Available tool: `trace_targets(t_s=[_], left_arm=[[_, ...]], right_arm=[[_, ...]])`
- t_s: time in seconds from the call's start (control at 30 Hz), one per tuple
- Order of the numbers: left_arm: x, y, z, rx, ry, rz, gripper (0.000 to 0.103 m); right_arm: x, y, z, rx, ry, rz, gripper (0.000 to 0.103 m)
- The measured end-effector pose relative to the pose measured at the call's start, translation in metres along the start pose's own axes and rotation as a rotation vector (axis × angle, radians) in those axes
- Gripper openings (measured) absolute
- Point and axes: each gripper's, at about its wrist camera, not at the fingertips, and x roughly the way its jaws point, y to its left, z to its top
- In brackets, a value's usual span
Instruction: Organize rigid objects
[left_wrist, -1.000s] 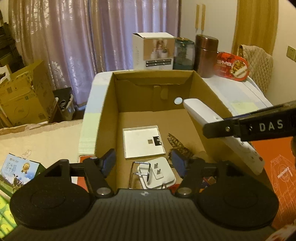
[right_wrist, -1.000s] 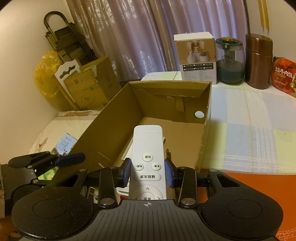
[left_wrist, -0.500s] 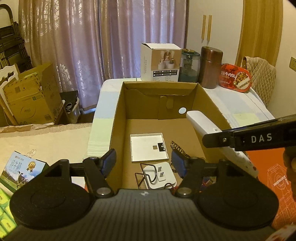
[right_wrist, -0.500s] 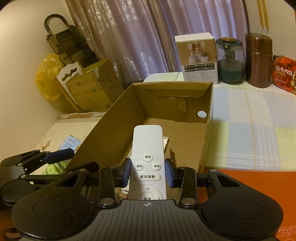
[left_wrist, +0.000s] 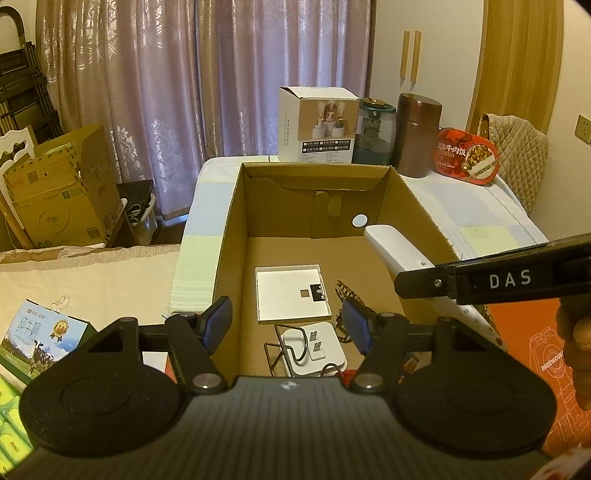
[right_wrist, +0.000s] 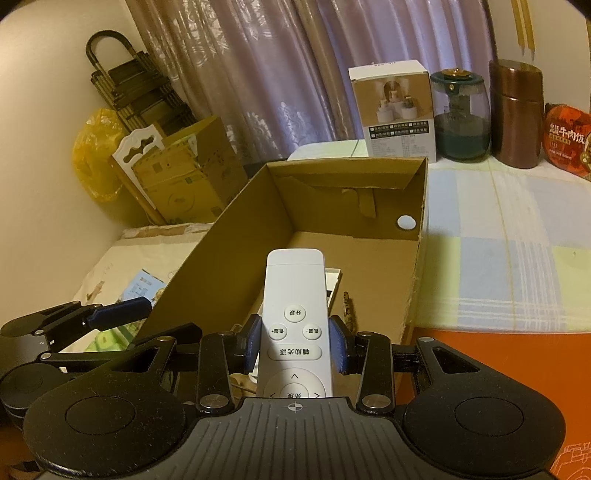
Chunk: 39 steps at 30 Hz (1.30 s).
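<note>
My right gripper (right_wrist: 294, 341) is shut on a white remote control (right_wrist: 293, 314), its blue pads pressing both long sides, held over the near end of an open cardboard box (right_wrist: 423, 236). In the left wrist view the same remote (left_wrist: 397, 251) sticks out over the box's right wall (left_wrist: 417, 206) from the right gripper's black finger (left_wrist: 498, 278). My left gripper (left_wrist: 288, 325) stands open and empty at the box's near end. Inside the box lie a white flat square tray (left_wrist: 291, 291), a white charger with a wire stand (left_wrist: 314, 349) and a patterned hair clip (left_wrist: 349, 295).
At the table's far end stand a white product box (left_wrist: 317, 125), a teal jar (left_wrist: 375, 131), a brown canister (left_wrist: 417, 134) and a red food tin (left_wrist: 467, 155). An orange mat (right_wrist: 498, 373) lies at the right. Milk cartons (left_wrist: 33, 339) and a cardboard box (left_wrist: 55, 195) sit left.
The left gripper's view has drawn back and tilted up a little, showing more of the room. The right gripper and the remote in it have kept still.
</note>
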Motion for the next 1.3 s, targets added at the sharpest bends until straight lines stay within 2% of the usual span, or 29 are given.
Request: trace_targets(t_s=[0.1, 0.2, 0.23, 0.27, 0.33, 0.4, 0.47, 0.53, 0.73, 0.9, 1.07, 1.3], left_arm=[[0.0, 0.001, 0.001, -0.006, 0.0, -0.001, 0.061], [-0.002, 0.003, 0.001, -0.025, -0.008, -0.006, 0.061], [-0.003, 0.004, 0.001, -0.032, -0.012, -0.008, 0.061], [-0.005, 0.004, 0.001, -0.036, -0.015, -0.006, 0.061], [-0.009, 0.003, 0.002, -0.041, -0.022, -0.003, 0.067], [-0.016, 0.001, 0.002, -0.048, -0.036, 0.003, 0.074], [-0.025, -0.001, 0.003, -0.052, -0.049, 0.006, 0.078], [-0.033, -0.004, 0.003, -0.065, -0.052, 0.012, 0.087], [-0.067, -0.015, -0.002, -0.108, -0.065, -0.001, 0.094], [-0.096, -0.026, -0.009, -0.107, -0.065, 0.038, 0.101], [-0.123, -0.033, -0.019, -0.124, -0.076, 0.043, 0.101], [-0.15, -0.04, -0.03, -0.144, -0.03, 0.042, 0.101]], right_arm=[[-0.001, -0.003, -0.001, 0.018, -0.003, -0.01, 0.035], [-0.004, -0.008, 0.0, 0.046, -0.021, 0.028, 0.036], [-0.007, -0.009, 0.0, 0.051, -0.034, 0.029, 0.039], [-0.011, -0.01, 0.001, 0.055, -0.049, 0.023, 0.052], [-0.023, -0.016, 0.0, 0.071, -0.092, 0.019, 0.066], [-0.035, -0.021, -0.001, 0.083, -0.116, 0.012, 0.067], [-0.048, -0.024, -0.004, 0.09, -0.128, 0.005, 0.068], [-0.063, -0.026, -0.011, 0.102, -0.14, -0.01, 0.068], [-0.102, -0.026, -0.056, 0.114, -0.134, -0.085, 0.072], [-0.124, -0.013, -0.08, 0.061, -0.104, -0.154, 0.073], [-0.147, -0.001, -0.093, 0.042, -0.109, -0.184, 0.076], [-0.173, 0.006, -0.105, 0.074, -0.081, -0.168, 0.078]])
